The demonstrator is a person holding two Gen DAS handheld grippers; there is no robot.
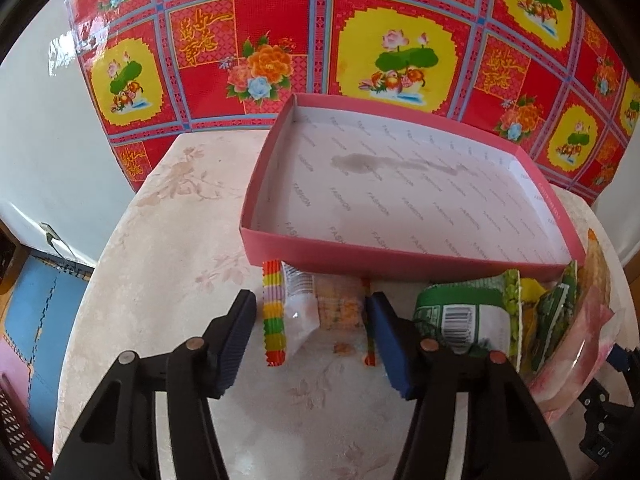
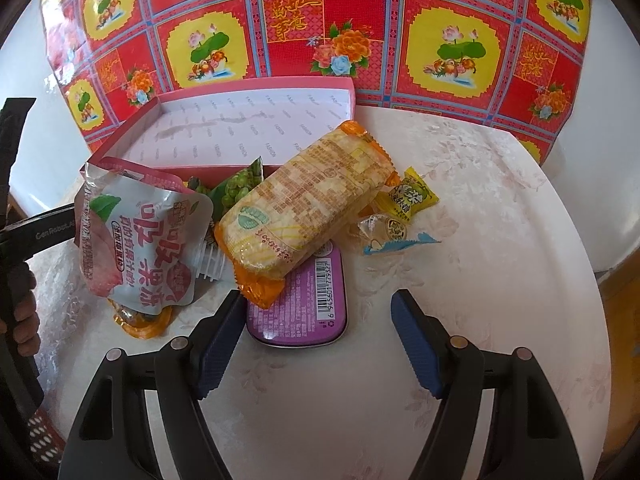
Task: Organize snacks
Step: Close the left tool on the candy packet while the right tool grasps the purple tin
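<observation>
A clear snack packet (image 1: 316, 308) with rainbow-striped ends lies on the table just in front of the pink box (image 1: 400, 266). My left gripper (image 1: 312, 298) straddles it; the right pad meets its edge and a thin gap shows at the left pad. The box (image 2: 256, 82) holds nothing. My right gripper (image 2: 318, 295) stands open over a purple tin (image 2: 304, 308). A yellow-orange cracker pack (image 2: 304, 208) lies across the tin. Beside it are a pink jelly pouch (image 2: 136, 240) and a green pea bag (image 2: 236, 192).
Two small wrapped candies, one yellow (image 2: 412, 196) and one clear (image 2: 384, 232), lie right of the pile. The round pale table (image 2: 500, 280) stands against a red patterned sheet (image 1: 280, 40). A hand (image 2: 24, 312) shows at the left edge. Blue floor mats (image 1: 40, 312) lie below.
</observation>
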